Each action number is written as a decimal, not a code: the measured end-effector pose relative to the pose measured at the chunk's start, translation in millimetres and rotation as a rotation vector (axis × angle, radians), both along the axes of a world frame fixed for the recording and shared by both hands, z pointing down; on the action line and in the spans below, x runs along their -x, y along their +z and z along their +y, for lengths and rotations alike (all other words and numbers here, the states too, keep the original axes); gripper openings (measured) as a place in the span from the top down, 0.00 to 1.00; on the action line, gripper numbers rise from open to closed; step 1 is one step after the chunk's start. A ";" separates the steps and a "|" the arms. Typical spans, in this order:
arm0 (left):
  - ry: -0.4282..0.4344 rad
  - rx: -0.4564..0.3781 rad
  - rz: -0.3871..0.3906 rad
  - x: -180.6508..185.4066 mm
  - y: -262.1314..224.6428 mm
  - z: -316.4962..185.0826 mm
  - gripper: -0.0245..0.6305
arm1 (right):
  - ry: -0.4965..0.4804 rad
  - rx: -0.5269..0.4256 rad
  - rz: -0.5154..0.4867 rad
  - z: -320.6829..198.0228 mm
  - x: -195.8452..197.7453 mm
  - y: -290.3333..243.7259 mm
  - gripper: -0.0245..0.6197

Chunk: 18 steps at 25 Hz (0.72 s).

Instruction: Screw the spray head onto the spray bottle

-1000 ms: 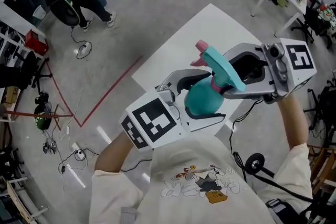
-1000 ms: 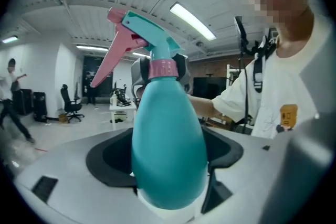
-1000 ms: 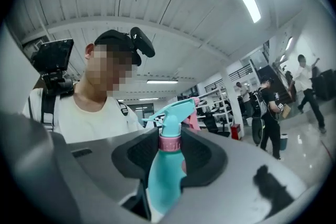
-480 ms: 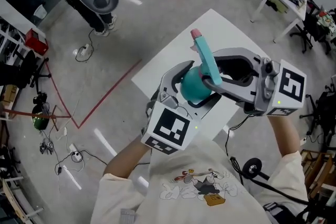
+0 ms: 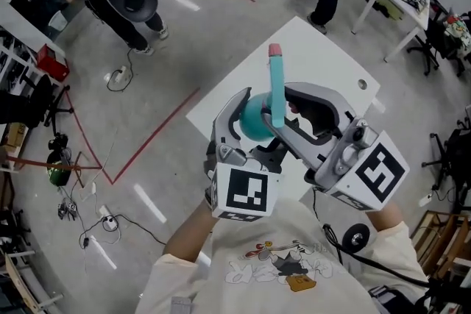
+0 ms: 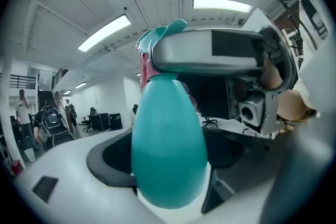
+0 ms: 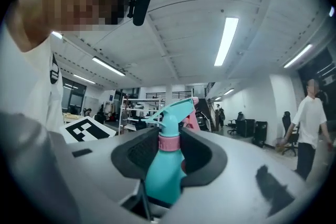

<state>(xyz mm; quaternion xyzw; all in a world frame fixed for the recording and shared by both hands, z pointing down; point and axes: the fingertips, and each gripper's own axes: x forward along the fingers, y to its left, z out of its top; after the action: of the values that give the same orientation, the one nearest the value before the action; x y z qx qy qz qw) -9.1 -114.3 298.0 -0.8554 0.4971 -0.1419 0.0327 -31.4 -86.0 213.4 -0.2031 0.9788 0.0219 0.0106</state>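
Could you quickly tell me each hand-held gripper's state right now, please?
Left hand-held gripper: closed on the spray bottle.
Right hand-held gripper: closed on the spray head.

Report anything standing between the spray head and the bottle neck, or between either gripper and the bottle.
Nothing visible does. The spray head already sits on the spray bottle, with no gap showing at the neck. The left gripper clamps the bottle's body; the right gripper clamps the spray head at its pink collar.

I see smooth, matt teal plastic on the spray bottle (image 6: 168,155) and spray head (image 7: 170,110), matt black pads (image 7: 131,153) on the right gripper (image 7: 169,147), and a glossy floor (image 5: 169,48).
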 end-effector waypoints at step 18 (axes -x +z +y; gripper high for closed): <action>-0.012 0.012 0.000 -6.2 18.7 -5.0 0.35 | 0.162 0.060 0.059 -0.4 -10.0 23.8 0.72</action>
<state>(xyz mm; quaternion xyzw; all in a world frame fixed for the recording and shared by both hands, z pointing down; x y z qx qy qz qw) -3.0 -119.4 316.7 -0.8524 0.5016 -0.1449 0.0268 -21.4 -86.4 237.2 -0.2813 0.9593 -0.0006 -0.0261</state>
